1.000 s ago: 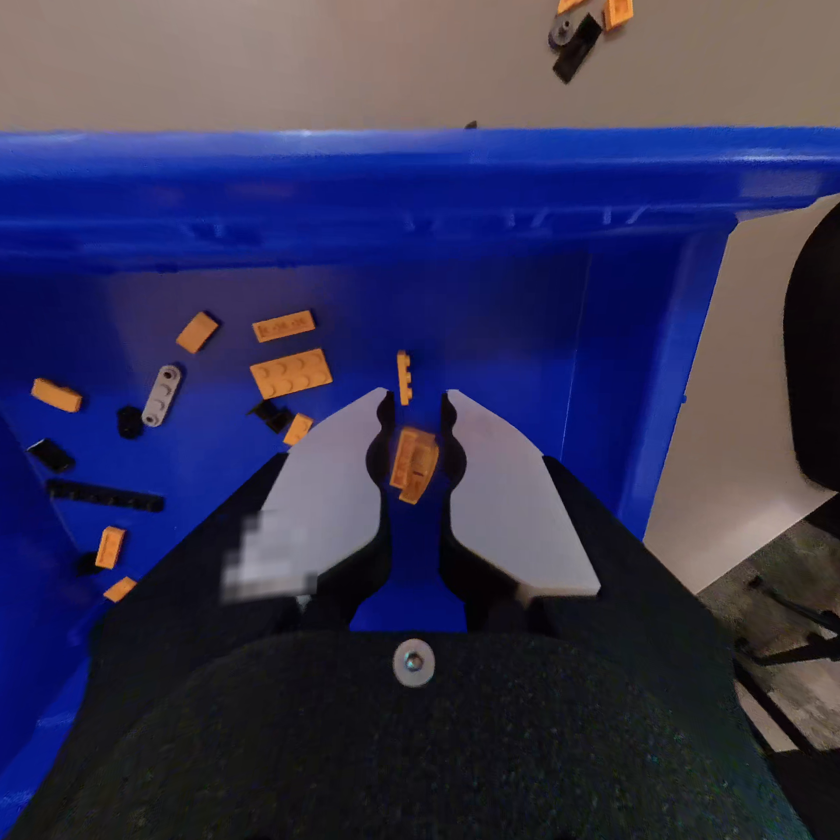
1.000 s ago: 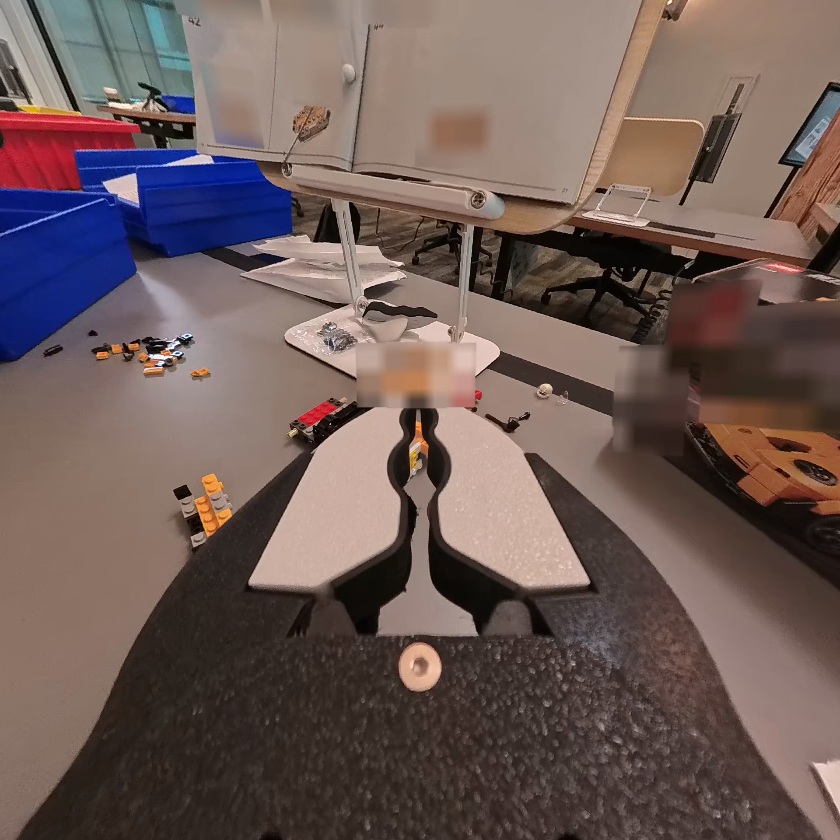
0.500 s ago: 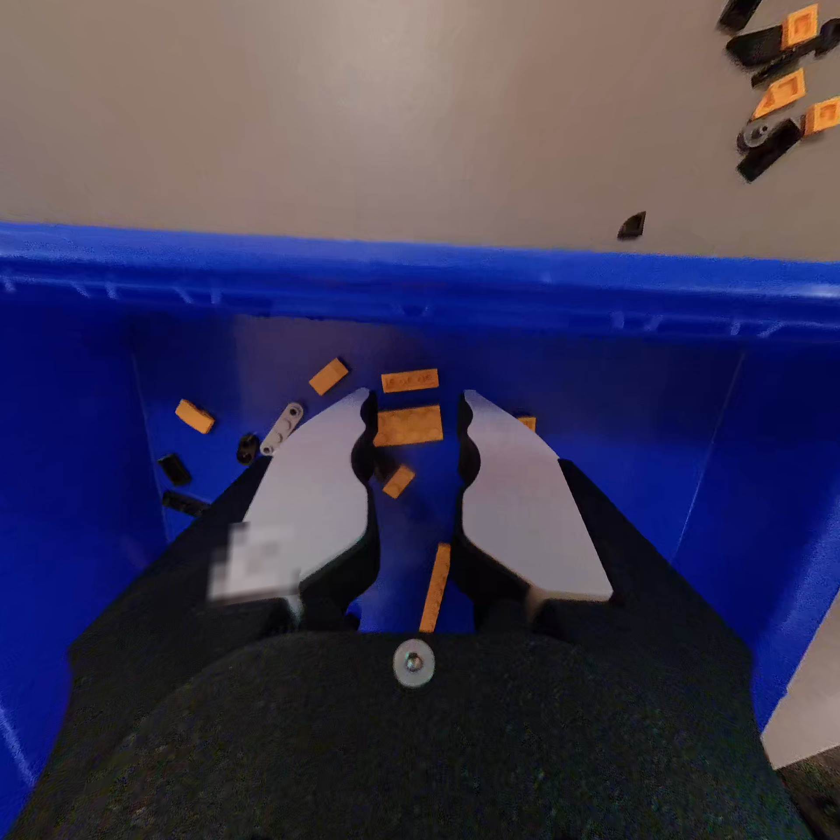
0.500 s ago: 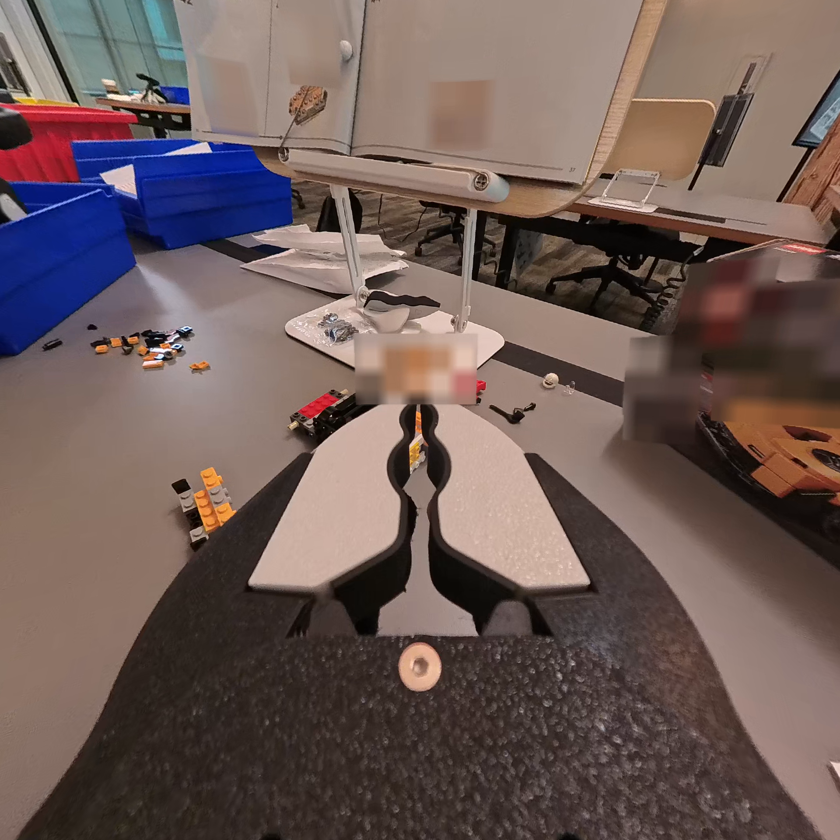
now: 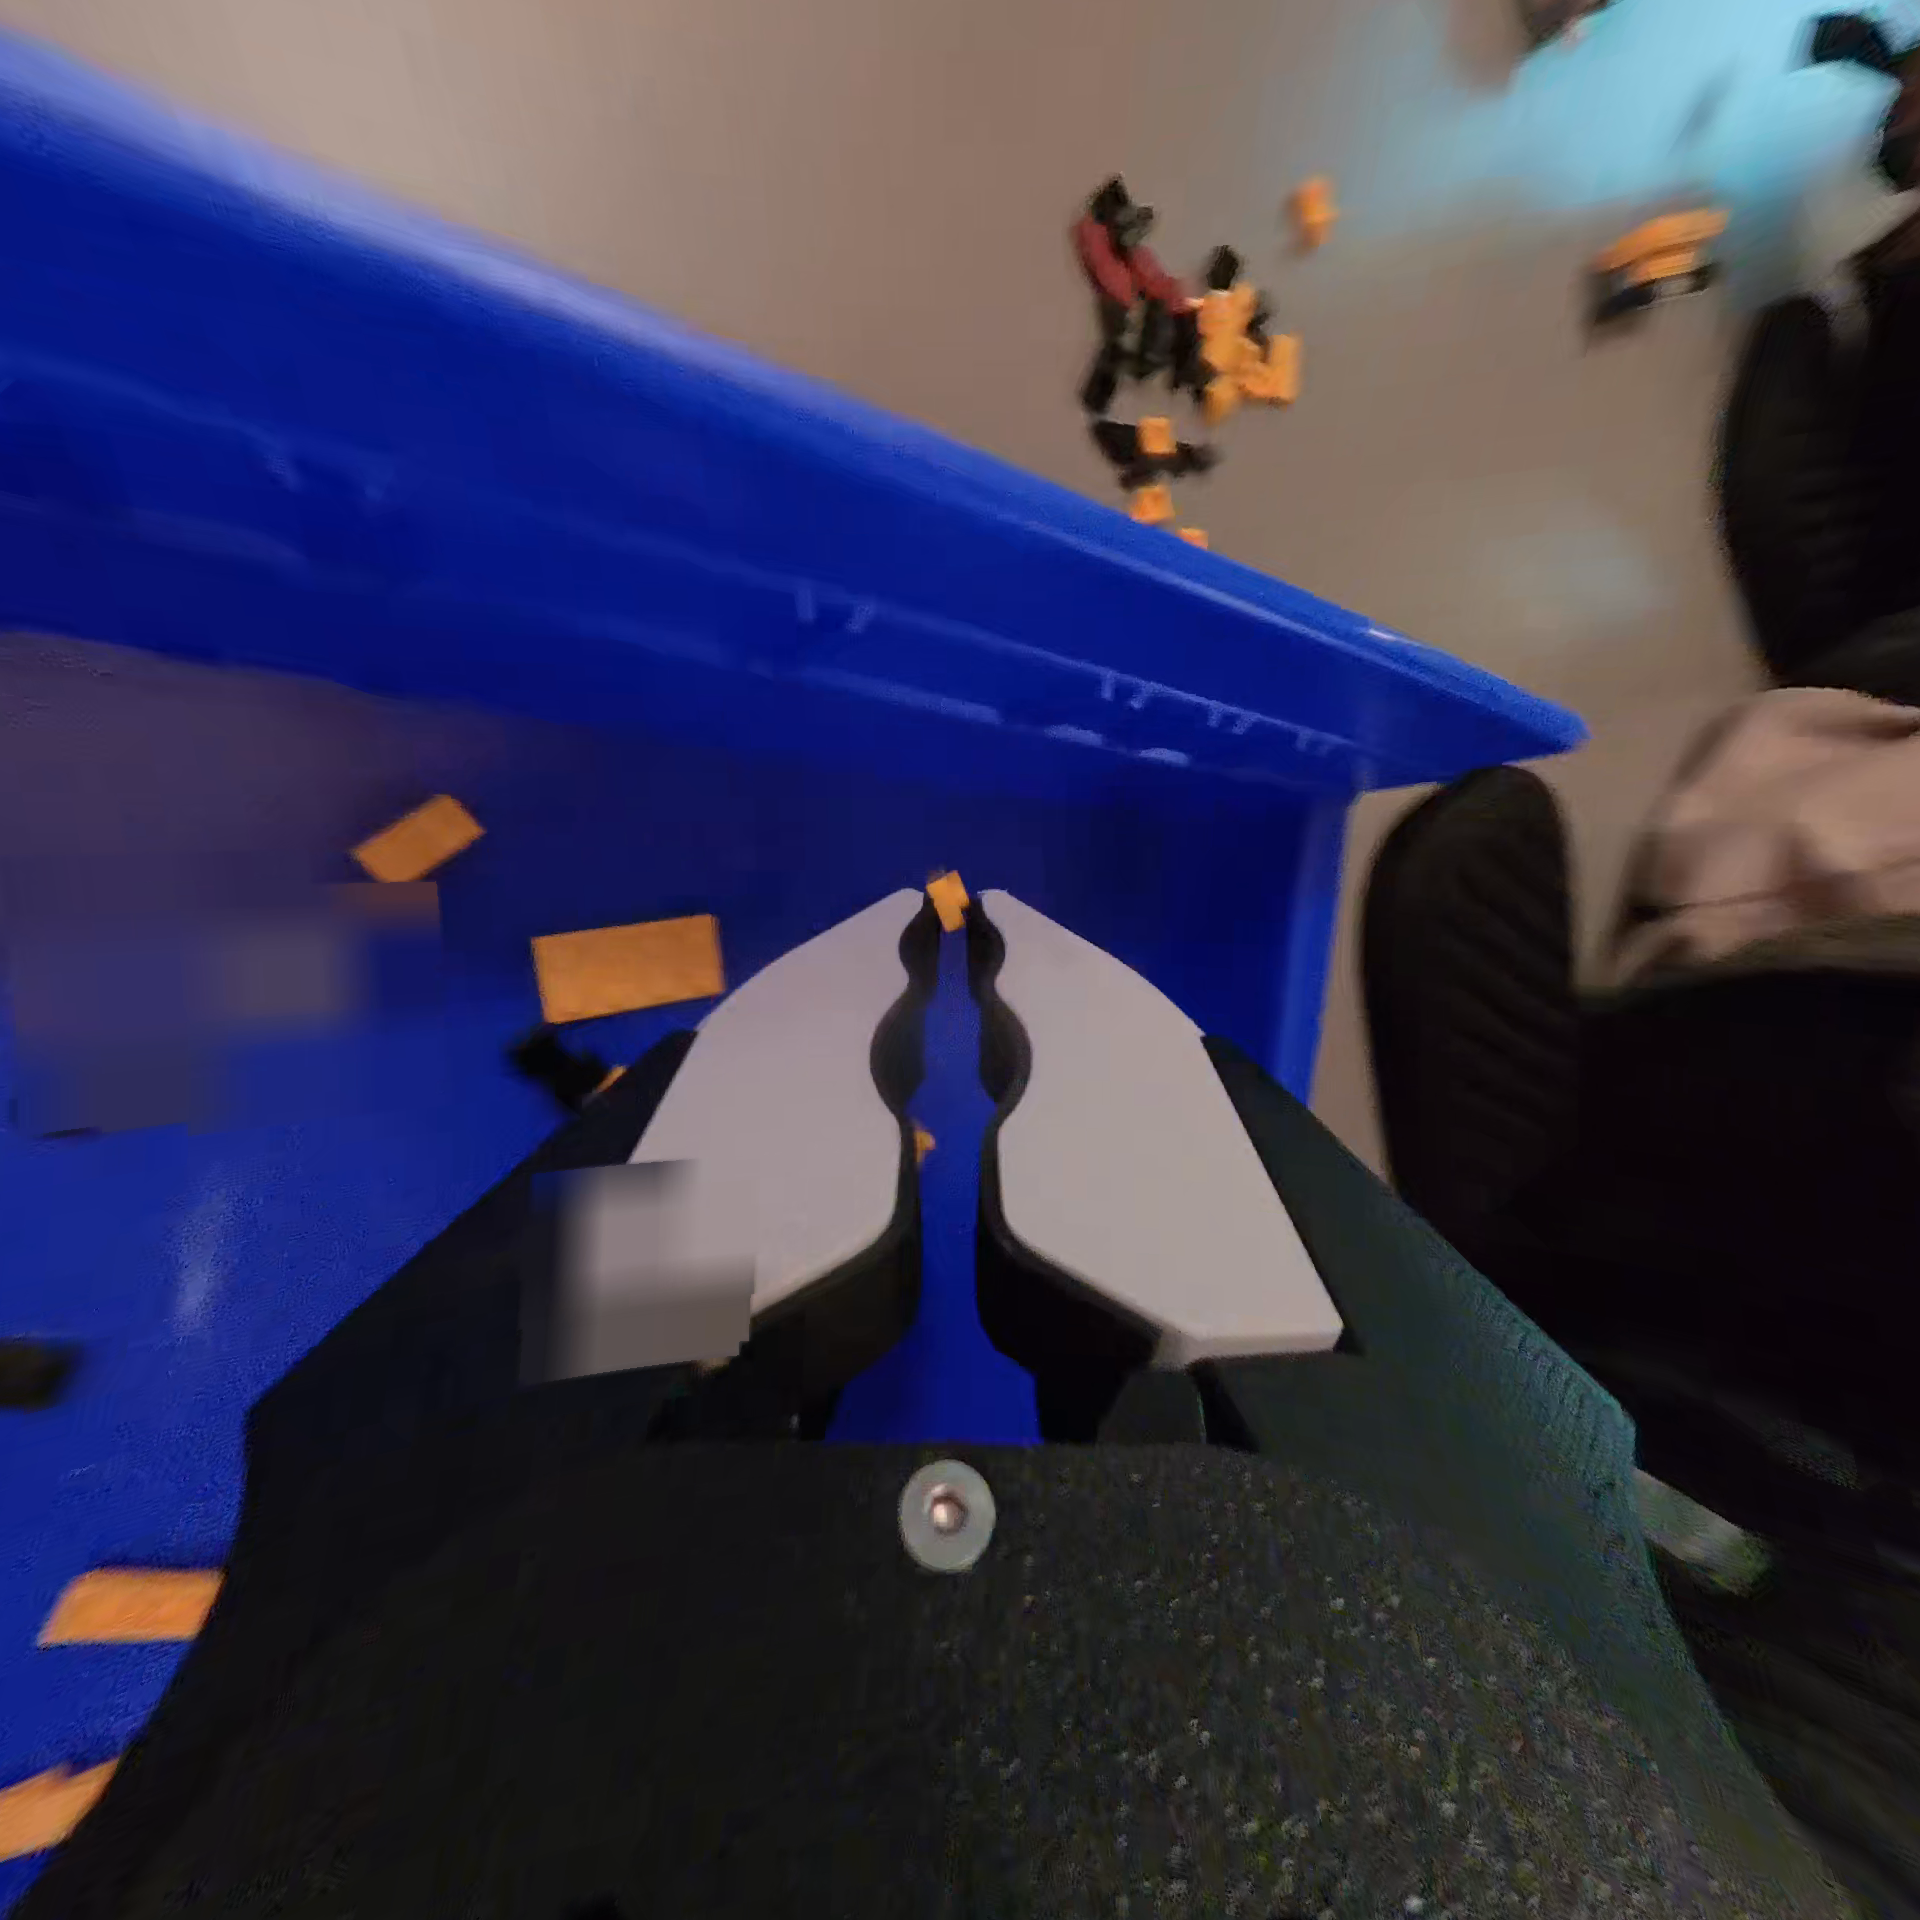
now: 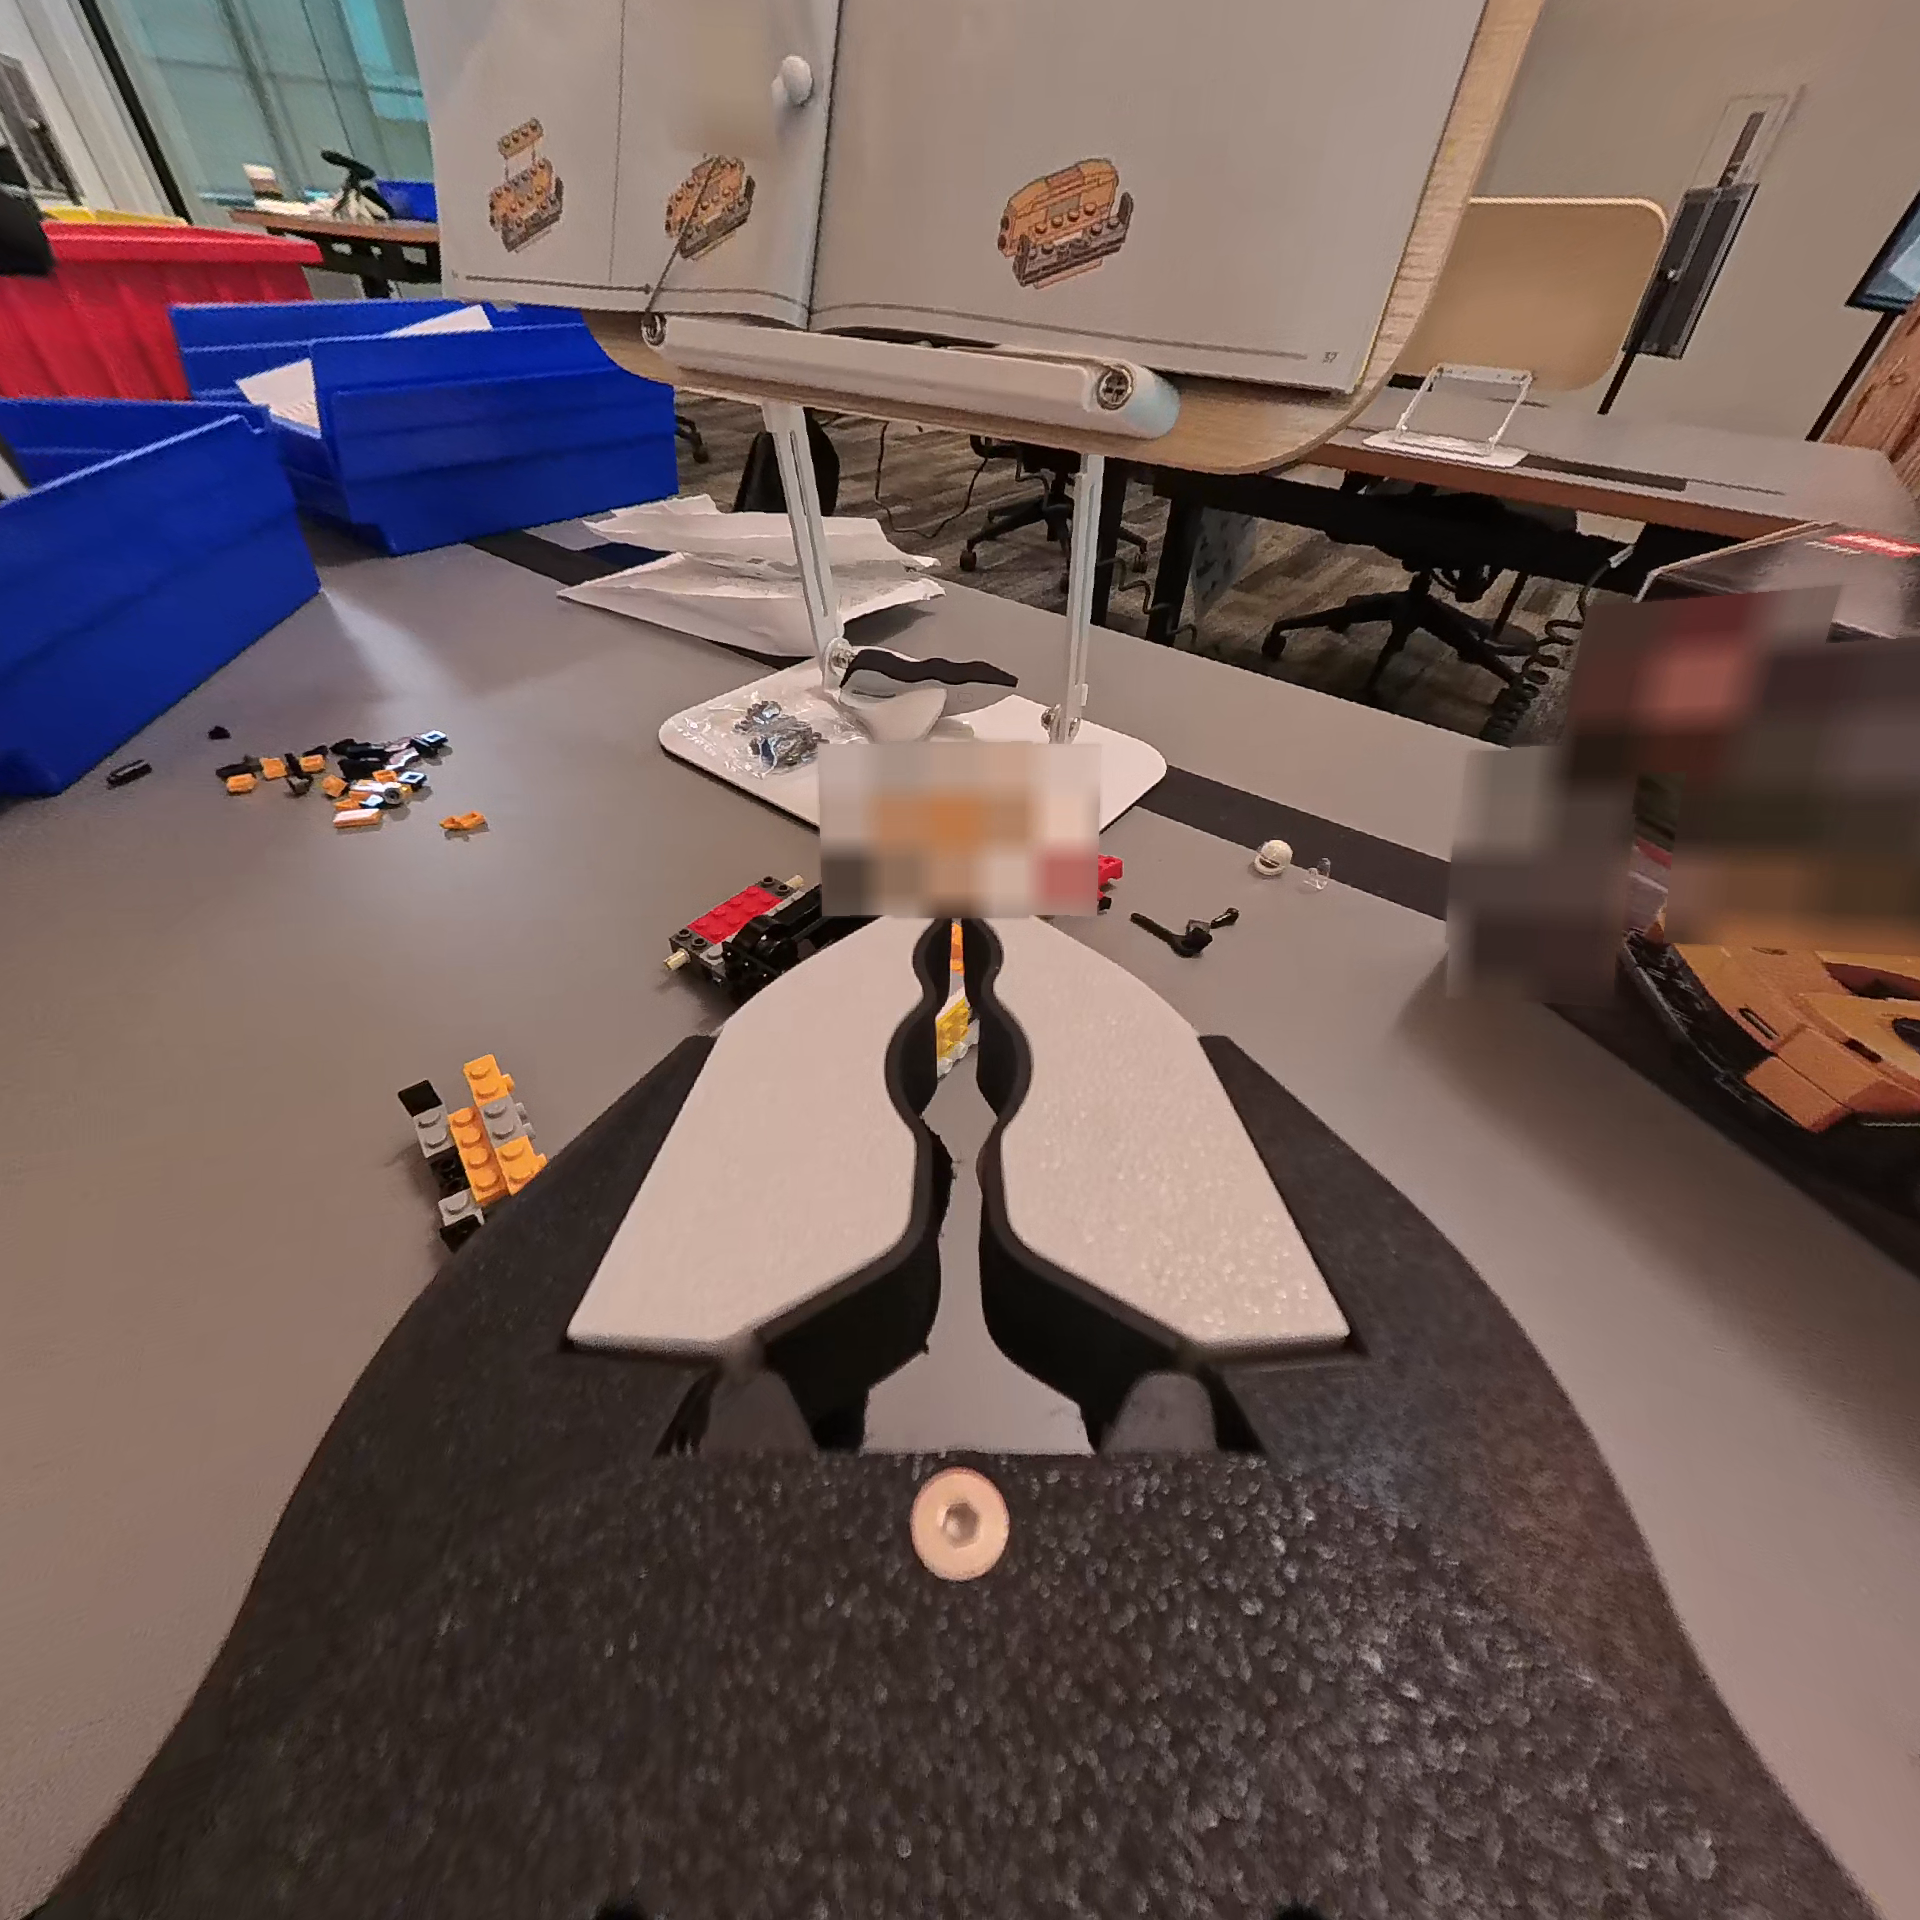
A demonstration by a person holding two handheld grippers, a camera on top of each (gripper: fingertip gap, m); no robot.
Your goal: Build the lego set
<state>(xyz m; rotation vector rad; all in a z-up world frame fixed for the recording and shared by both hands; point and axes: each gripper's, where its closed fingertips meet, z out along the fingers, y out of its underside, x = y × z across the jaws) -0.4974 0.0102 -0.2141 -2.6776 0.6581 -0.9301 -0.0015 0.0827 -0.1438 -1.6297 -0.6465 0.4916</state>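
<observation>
Left claw point(image 5: 951, 914): nearly closed, tips pinching a small orange brick point(image 5: 945, 896). It sits inside a blue bin point(image 5: 727, 582), just below the bin's far rim. This view is motion-blurred.

Inside the blue bin, left of the left claw: a flat orange plate point(image 5: 627, 966), a smaller orange tile point(image 5: 418, 837) beyond it, a small black piece point(image 5: 551, 1060) close to the claw's left finger, and further orange pieces point(image 5: 130, 1605) at the near-left edge.

Beyond the bin's rim, on the grey tabletop point(image 5: 727, 208): a loose cluster of black, orange and dark red parts point(image 5: 1174, 332), blurred.

Right of the bin: a dark chair back point(image 5: 1475, 997).

Right claw point(image 6: 958, 940): closed to a narrow slit on a yellow-and-orange brick assembly point(image 6: 952, 1023), which is held upright between the fingers; its upper part is hidden by a mosaic patch.

Left of the right claw, on the tabletop: a strip of orange, grey and black bricks point(image 6: 473, 1148); farther ahead, a black and red sub-assembly point(image 6: 743, 930).

Ahead of the right claw: a white stand point(image 6: 914, 748) carrying an open instruction booklet point(image 6: 935, 156), with a clear bag of small parts point(image 6: 774, 727) on its base.

Far left of the stand: scattered small pieces point(image 6: 343, 774) and more blue bins point(image 6: 447, 426).

Right of the right claw: a printed box point(image 6: 1787, 1039).
</observation>
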